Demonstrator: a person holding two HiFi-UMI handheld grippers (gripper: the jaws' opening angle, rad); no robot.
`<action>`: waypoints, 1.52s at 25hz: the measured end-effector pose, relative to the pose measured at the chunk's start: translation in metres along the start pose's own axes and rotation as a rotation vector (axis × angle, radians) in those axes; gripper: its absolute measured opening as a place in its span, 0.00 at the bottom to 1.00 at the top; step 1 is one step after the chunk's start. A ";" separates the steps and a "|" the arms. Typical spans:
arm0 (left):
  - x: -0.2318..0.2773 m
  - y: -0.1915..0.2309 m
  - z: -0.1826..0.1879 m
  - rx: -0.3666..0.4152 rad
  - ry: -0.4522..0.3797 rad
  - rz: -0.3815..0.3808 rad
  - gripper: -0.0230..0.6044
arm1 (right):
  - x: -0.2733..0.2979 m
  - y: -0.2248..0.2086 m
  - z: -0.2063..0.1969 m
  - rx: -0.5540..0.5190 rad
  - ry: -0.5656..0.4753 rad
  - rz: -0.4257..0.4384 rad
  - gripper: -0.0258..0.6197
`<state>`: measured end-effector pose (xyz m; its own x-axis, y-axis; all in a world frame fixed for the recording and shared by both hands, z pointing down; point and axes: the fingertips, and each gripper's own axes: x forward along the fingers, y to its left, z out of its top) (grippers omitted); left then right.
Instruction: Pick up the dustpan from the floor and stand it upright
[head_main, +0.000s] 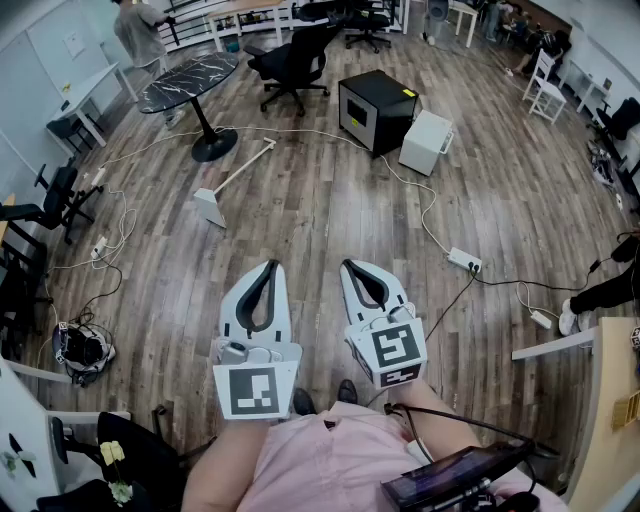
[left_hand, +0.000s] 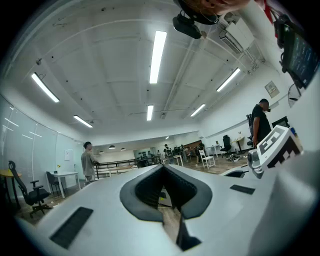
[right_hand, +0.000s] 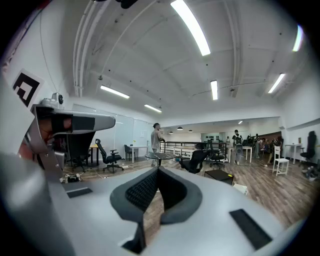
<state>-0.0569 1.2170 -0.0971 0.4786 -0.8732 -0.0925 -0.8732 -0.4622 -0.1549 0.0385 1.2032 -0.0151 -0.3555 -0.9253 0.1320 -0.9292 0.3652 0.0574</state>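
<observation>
Left hand-held gripper: my white left hand-held gripper (head_main: 268, 268) is level above the floor. In its own view I see the dark ribbed pads (left_hand: 150, 187) pressed together at the tips, with nothing between them.

Right hand-held gripper: my white right hand-held gripper (head_main: 350, 266) sits just beside the left one and tips slightly downward. Its pads (right_hand: 142, 192) also meet at the tips and pinch nothing.

Marker cubes: each gripper carries a cube with a black-and-white square marker at its rear, close to my body.

Dustpan: the white long-handled dustpan (head_main: 211, 206) lies flat on the grey-brown wood-plank floor (head_main: 320, 215). It is ahead of me and to the left, well apart from both grippers. I see the pan end nearer to me and the thin handle (head_main: 245, 165) running away toward the table's base.

Table: a black marble-patterned round pedestal table (head_main: 190, 78) stands beyond the dustpan.

Chair: a black wheeled office chair (head_main: 293, 62) stands to the right of that table.

Cabinet: a black cube-shaped cabinet (head_main: 375, 108) is straight ahead, with a white rectangular box (head_main: 427, 142) just beside it.

Cables: a white power strip (head_main: 465, 262) lies to my right, and thin white cords trail across the floor.

People: one person (head_main: 135, 30) stands at the far left near the table.
</observation>
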 end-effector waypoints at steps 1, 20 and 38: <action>0.002 -0.003 -0.002 -0.002 0.001 0.002 0.06 | -0.001 -0.003 -0.002 0.000 0.002 0.002 0.04; 0.057 0.029 -0.041 -0.029 0.024 0.046 0.06 | 0.070 -0.027 -0.019 0.006 0.007 0.047 0.04; 0.247 0.213 -0.105 -0.081 0.041 0.023 0.37 | 0.329 -0.067 0.010 -0.037 0.003 -0.037 0.34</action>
<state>-0.1349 0.8865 -0.0494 0.4554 -0.8886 -0.0546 -0.8894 -0.4513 -0.0730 -0.0171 0.8730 0.0151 -0.3208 -0.9378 0.1324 -0.9372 0.3345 0.0985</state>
